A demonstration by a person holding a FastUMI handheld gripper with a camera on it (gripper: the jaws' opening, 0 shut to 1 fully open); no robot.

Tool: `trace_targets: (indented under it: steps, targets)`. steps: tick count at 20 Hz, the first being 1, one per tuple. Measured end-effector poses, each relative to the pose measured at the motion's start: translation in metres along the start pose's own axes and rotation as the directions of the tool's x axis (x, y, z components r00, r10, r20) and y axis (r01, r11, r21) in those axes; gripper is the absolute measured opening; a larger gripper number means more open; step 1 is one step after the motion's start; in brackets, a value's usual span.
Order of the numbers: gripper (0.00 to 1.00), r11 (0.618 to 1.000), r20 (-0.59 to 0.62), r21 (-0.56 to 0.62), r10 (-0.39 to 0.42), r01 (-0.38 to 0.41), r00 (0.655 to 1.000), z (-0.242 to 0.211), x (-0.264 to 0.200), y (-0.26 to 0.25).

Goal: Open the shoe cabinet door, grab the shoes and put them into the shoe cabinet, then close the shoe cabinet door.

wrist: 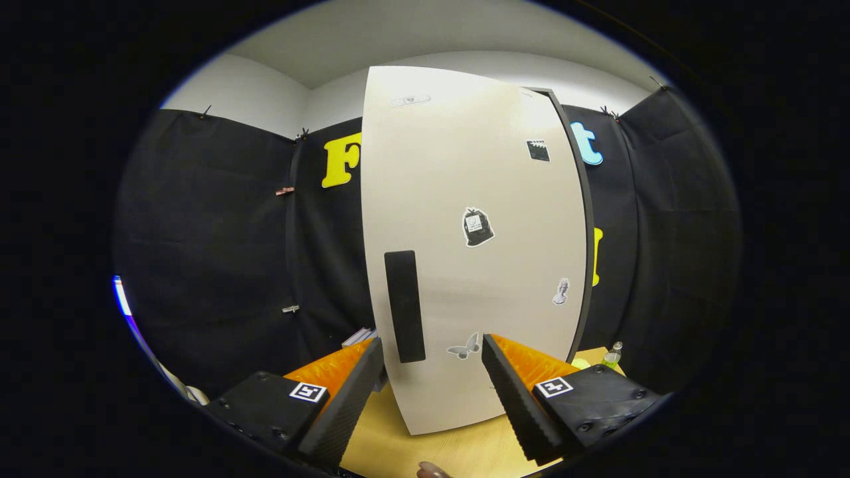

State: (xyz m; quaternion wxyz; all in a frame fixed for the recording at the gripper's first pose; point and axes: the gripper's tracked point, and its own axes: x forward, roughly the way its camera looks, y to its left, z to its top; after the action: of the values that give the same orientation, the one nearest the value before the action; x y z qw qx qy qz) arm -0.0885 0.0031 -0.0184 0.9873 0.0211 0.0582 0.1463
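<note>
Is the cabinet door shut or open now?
Shut, it seems: the door lies flat within its dark frame, no interior visible. The open gripper faces its handle, not touching.

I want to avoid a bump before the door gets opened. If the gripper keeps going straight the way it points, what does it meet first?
Probably the cabinet door: the open gripper faces its lower panel, right of the dark handle. Depth is unclear.

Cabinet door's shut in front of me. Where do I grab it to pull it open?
Take the dark vertical handle near the cabinet door's left edge. It stands upright, so come straight on with one finger either side. The hand-held gripper is open, with the handle's lower end just ahead between its fingers.
</note>
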Motion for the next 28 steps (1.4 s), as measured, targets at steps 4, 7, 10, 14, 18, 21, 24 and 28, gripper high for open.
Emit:
trace_targets:
  steps: [4, 7, 10, 14, 18, 21, 24, 28]
  targets:
    - [0.98, 1.000, 0.021, -0.006, -0.009, 0.010, 1.000, 0.004, 0.001, -0.003]
    - [0.98, 1.000, 0.022, -0.010, -0.020, 0.020, 1.000, 0.003, 0.004, -0.010]
    - [0.98, 0.999, 0.021, -0.009, -0.031, 0.031, 0.999, 0.002, 0.005, -0.014]
    - [0.98, 0.999, 0.016, -0.016, -0.034, 0.034, 0.999, -0.001, 0.005, -0.020]
    - [0.98, 0.999, 0.012, -0.019, -0.040, 0.040, 0.999, -0.003, 0.006, -0.024]
    - [0.98, 0.999, 0.017, -0.020, -0.045, 0.045, 0.999, -0.003, 0.007, -0.025]
    - [0.98, 0.998, 0.014, -0.022, -0.050, 0.050, 0.999, -0.004, 0.009, -0.027]
    - [0.98, 0.998, 0.005, -0.016, -0.054, 0.054, 0.999, -0.006, 0.012, -0.028]
